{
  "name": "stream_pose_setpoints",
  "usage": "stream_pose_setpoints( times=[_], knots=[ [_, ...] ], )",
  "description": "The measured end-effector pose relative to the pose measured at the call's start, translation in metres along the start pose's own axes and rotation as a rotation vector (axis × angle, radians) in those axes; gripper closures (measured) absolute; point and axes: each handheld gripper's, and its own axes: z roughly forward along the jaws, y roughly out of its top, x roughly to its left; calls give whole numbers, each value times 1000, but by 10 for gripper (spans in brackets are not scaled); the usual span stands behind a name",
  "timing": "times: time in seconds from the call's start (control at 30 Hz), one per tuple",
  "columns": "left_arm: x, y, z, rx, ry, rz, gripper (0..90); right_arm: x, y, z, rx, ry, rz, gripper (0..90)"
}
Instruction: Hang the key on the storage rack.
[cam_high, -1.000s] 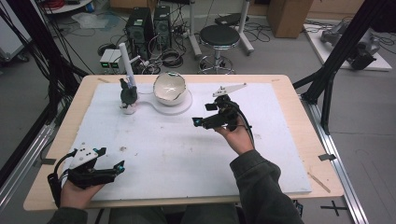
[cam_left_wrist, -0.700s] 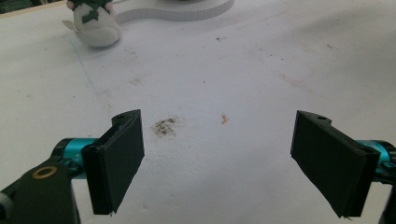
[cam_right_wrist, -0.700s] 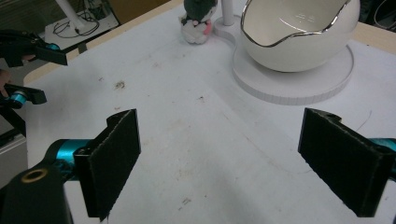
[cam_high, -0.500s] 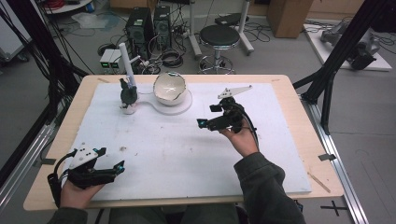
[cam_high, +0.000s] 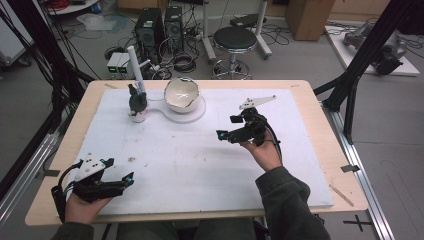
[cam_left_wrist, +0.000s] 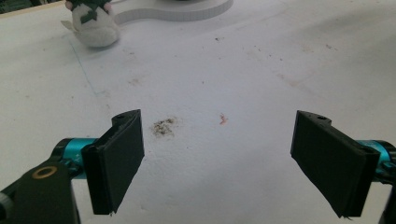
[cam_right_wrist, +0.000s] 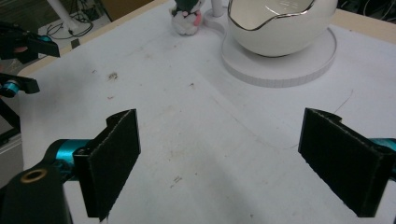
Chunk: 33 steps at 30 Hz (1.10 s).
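**A:** Bowl (cam_high: 182, 95) position, please.

**B:** The white egg-shaped bowl stands on a round white base (cam_high: 196, 111) near the middle of the counter's far edge. Its rim is jagged with a metallic trim, as seen in the right gripper view (cam_right_wrist: 280, 23). A small plush toy (cam_high: 137, 102) stands just beside the base, toward the far left corner, with a white post (cam_high: 134, 62) rising behind it.

**A:** State of the right hand-held gripper?

**B:** The right hand-held gripper (cam_high: 228, 128) is held above the white counter (cam_high: 175, 165) sheet, right of centre and well apart from the bowl. Its jaws stand wide apart with nothing between them. They point toward the bowl and the toy.

**A:** And the left hand-held gripper?

**B:** The left hand-held gripper (cam_high: 129, 179) sits near the counter's near left corner. Its jaws are also spread wide and empty. In the left gripper view, the plush toy (cam_left_wrist: 93, 23) lies far ahead, and a small dark smudge (cam_left_wrist: 163, 127) marks the sheet between the jaws.

**A:** Contact with any object?

**B:** None. Both grippers are clear of the bowl, base and toy.
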Motion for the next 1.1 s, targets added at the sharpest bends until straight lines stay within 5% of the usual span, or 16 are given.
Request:
stream_pose_setpoints(
  times=[1.1],
  knots=[
    [-2, 1, 1, 0, -2, 5, 177, -4, -40, -24, -6, -45, 14, 120]
  ],
)
